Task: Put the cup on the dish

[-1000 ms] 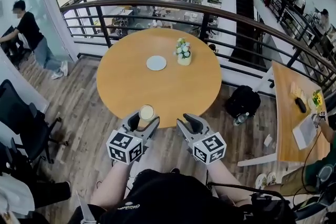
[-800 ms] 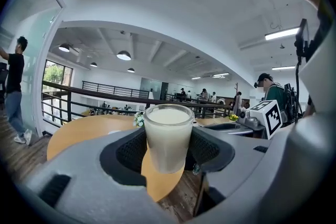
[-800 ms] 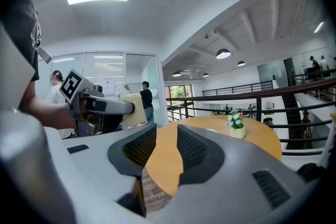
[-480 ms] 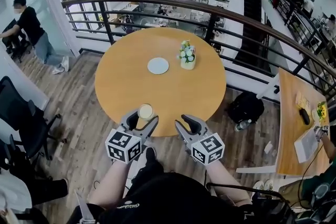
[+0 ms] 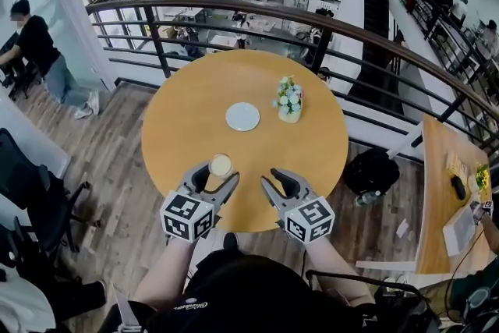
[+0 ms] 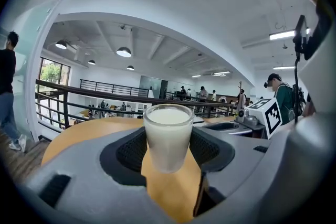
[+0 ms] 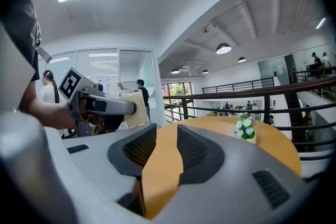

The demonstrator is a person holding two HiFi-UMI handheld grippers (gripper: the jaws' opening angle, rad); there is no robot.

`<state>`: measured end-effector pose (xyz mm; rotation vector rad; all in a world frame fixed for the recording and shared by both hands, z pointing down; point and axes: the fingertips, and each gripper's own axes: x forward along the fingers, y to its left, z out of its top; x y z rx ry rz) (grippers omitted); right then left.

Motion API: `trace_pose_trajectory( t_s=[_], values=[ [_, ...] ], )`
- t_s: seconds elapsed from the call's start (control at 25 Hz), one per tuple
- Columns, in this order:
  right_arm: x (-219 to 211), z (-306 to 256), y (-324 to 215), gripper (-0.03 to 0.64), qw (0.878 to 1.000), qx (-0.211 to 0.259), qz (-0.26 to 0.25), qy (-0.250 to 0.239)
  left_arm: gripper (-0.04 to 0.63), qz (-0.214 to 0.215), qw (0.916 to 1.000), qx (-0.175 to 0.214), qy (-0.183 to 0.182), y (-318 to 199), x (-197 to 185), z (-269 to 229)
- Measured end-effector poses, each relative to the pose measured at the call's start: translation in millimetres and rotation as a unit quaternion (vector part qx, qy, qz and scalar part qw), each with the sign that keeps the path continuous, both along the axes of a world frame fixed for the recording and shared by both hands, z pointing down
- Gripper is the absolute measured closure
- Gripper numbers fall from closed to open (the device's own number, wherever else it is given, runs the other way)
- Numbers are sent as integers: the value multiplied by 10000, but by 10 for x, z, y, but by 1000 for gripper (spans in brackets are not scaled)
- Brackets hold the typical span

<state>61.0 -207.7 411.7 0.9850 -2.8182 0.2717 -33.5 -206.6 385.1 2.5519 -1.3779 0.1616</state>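
A small glass cup (image 5: 221, 165) full of a milky white drink is held off the surface, with my left gripper (image 5: 215, 175) shut on it over the near edge of the round wooden table (image 5: 187, 113). In the left gripper view the cup (image 6: 168, 134) stands upright between the two dark pads. The white dish (image 5: 242, 116) lies empty near the table's middle, ahead of the cup and slightly to its right. My right gripper (image 5: 275, 180) hovers beside the left one over the near edge, its jaws a little apart with nothing between them; the right gripper view shows only tabletop in the gap (image 7: 167, 147).
A small vase of white flowers (image 5: 290, 101) stands just right of the dish. A dark railing (image 5: 351, 31) curves behind the table. A black chair (image 5: 31, 191) is at the left, a black bag (image 5: 374, 168) and a second table (image 5: 448, 191) at the right. A person (image 5: 39, 51) stands far left.
Both grippers and the held cup have come forward from in front of the table to over its near edge. The table, dish and flowers now sit closer in the head view.
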Motion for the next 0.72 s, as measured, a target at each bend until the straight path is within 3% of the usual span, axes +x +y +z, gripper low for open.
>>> trace_pose_trajectory(
  t_s=[0.36,0.72],
  values=[
    [-424,-66,-671,508,9995,-6,298,120,342,314,9995,12,6,-660,-397,-59],
    [-567,3,-1032,508,9990,-45,354,262,342,429,9989,-157,49,-953,-465,104]
  ],
)
